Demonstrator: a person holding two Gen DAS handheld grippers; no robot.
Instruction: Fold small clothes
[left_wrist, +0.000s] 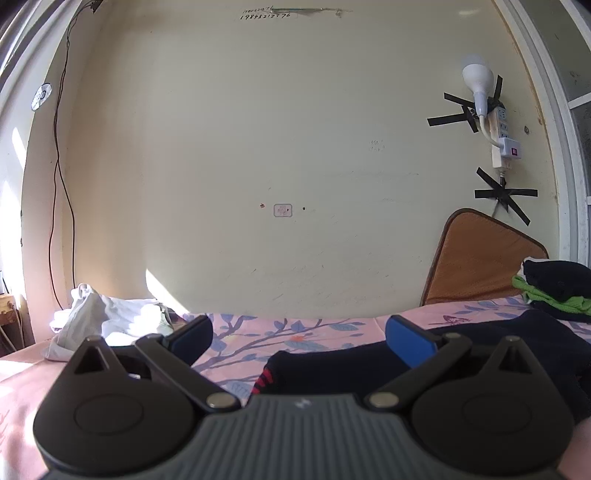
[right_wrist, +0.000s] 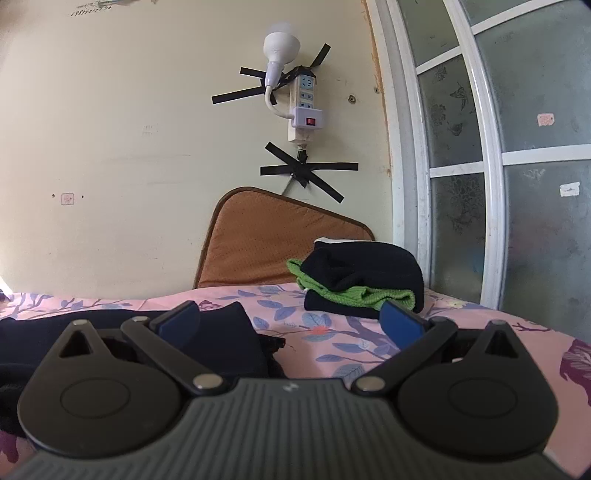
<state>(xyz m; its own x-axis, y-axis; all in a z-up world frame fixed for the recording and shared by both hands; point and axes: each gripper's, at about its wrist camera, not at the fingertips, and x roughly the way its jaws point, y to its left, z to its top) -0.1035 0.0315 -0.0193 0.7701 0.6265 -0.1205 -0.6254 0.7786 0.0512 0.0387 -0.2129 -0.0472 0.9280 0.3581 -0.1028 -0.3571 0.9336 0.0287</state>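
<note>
- The left gripper (left_wrist: 301, 338) has its jaws wide apart and holds nothing; the dark garment (left_wrist: 332, 369) lies flat on the floral bedsheet (left_wrist: 251, 332) just below and between them, its red-marked edge (left_wrist: 263, 380) nearest.
- The right gripper (right_wrist: 291, 319) is also spread and empty; the same dark garment (right_wrist: 221, 332) lies under its left jaw, and its corner ends between the jaws.
- The cloth looks soft, light and limp, so it probably sags and slides; I would pinch an edge or corner.
- Beyond the right jaw sits a folded pile (right_wrist: 364, 280), black and green.
- Beyond the left jaw, a white bundle (left_wrist: 107, 317).
</note>
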